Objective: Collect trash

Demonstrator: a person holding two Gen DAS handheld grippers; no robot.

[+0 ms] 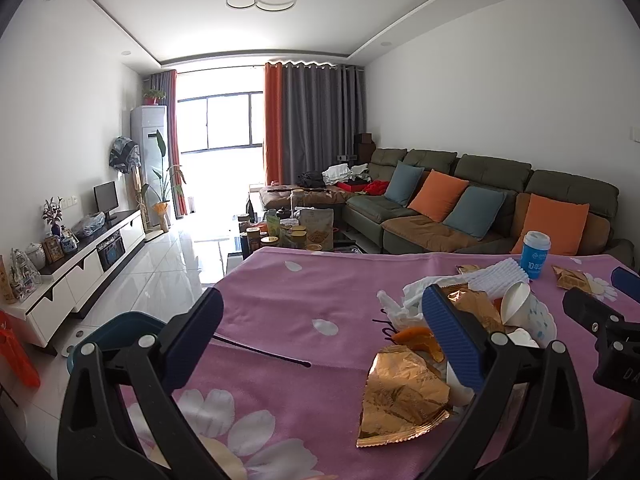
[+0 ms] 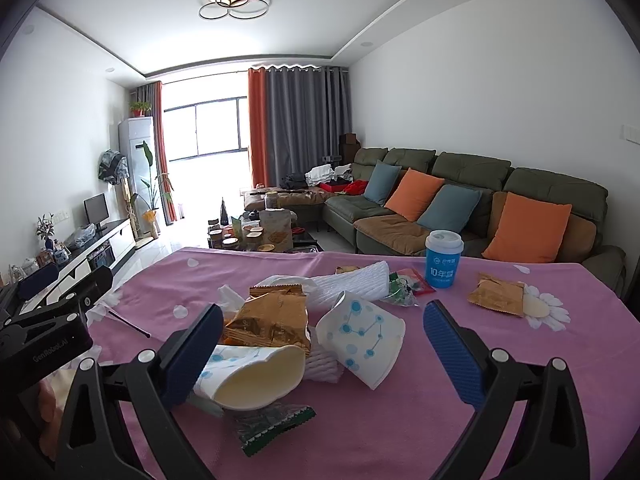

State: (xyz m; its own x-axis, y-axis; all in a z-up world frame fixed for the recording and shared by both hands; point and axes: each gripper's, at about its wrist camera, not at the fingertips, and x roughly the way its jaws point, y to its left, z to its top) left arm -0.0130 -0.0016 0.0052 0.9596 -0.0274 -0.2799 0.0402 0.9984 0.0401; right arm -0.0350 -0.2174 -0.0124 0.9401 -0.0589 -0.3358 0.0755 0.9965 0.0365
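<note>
Blue cup (image 2: 443,259), right of centre in the right wrist view, is showing white print "10年"; the smaller line beneath is reading as illegible. Left gripper (image 2: 52,350) body, at the left edge of that view, is displaying "GenRobot.AI". Gold wrapper (image 1: 402,394) print is staying unreadable.

Left tool (image 1: 322,340) agape above gold wrapper (image 1: 402,394).

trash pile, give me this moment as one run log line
phase: approach | left gripper: open, empty | right gripper: open, empty | trash pile: on pink tablecloth, untouched | blue cup: upright
</note>
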